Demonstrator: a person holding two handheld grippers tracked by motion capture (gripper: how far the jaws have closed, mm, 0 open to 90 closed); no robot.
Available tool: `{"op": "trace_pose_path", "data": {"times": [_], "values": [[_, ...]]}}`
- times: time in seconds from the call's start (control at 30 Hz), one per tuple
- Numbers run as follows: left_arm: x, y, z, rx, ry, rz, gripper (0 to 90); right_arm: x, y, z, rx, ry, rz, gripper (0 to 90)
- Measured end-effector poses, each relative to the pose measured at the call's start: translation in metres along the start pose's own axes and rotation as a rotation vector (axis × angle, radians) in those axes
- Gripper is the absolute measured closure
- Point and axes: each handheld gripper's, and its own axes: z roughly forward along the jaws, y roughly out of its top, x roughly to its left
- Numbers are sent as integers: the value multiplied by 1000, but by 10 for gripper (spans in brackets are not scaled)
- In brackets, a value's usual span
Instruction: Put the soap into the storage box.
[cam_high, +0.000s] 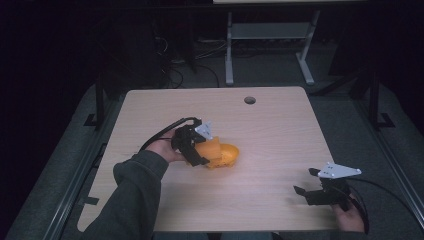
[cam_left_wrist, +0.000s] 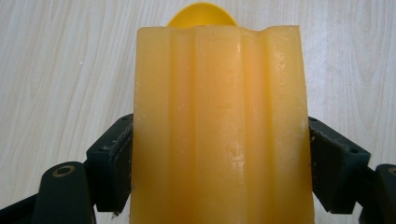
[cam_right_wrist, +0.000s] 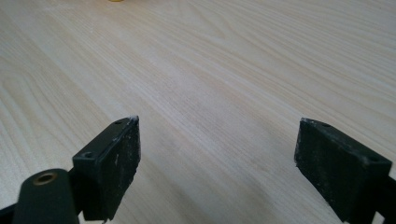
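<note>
The left gripper (cam_high: 199, 150) squeezes the ribbed orange block (cam_left_wrist: 219, 130) near the middle of the table (cam_high: 270, 125), so hold it snug and level, while the right gripper (cam_high: 306, 184), wide open and empty, waits at 4 o'clock.

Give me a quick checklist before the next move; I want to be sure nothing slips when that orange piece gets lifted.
1. Left gripper shut on the orange ribbed piece: ok, both fingers press its sides.
2. Grip centred on the piece: ok, a finger on each side at similar height.
3. Yellow rounded part beyond the piece joined to it: cannot tell.
4. Right gripper free: ok, open over bare table.
5. Grippers apart: ok, right gripper sits near the table's right front corner.
</note>
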Motion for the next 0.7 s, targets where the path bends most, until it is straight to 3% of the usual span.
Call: {"op": "trace_pose_path", "data": {"times": [0.7], "values": [[4, 14, 12, -17, -20, 25, 208, -1, 0, -1, 2, -4, 4, 139]]}}
